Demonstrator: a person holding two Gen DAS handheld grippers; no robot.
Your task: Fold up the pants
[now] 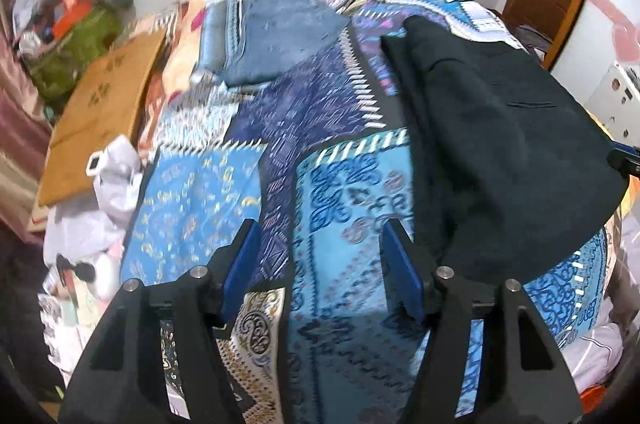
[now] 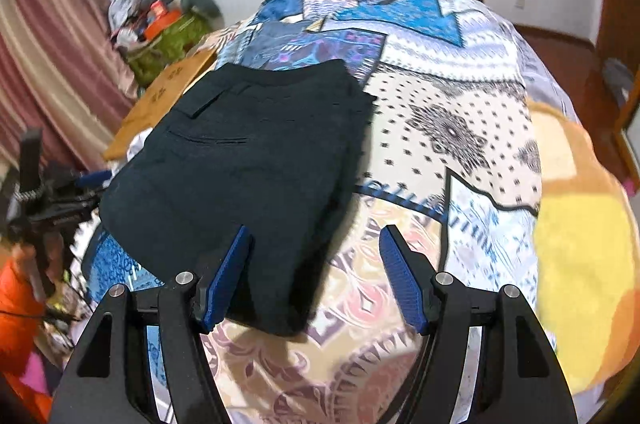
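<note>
Lying on the patterned bedspread (image 2: 452, 128) are the black pants (image 2: 248, 144), which are seen already folded into a compact, roughly rectangular bundle with a pocket flap and a welt pocket facing upward. In the right wrist view the bundle is placed left of the middle, and its near edge reaches down between the fingers of the right gripper (image 2: 316, 266), closer to the left finger than to the right one. The jaws of this gripper are spread wide and nothing is held between them; whether the blue pads (image 2: 226, 284) touch the cloth cannot be told. In the left wrist view the same pants (image 1: 504, 128) are found at the right side of the bed, just beyond the right finger of the left gripper (image 1: 320, 266). The jaws of the left gripper are also kept wide apart and empty, and only the blue patchwork cover (image 1: 224, 208) is seen under them. Farther up the bed, a folded blue denim garment (image 1: 276, 36) is laid on the cover, well apart from the black pants. Beside the bed, at the left, a brown cardboard sheet (image 1: 104, 112) and a white plastic bag (image 1: 116, 176) are seen, and a green bag (image 2: 168, 44) with mixed items is placed near the wall. A yellow and orange blanket (image 2: 580, 264) is spread at the right side in the right wrist view.
</note>
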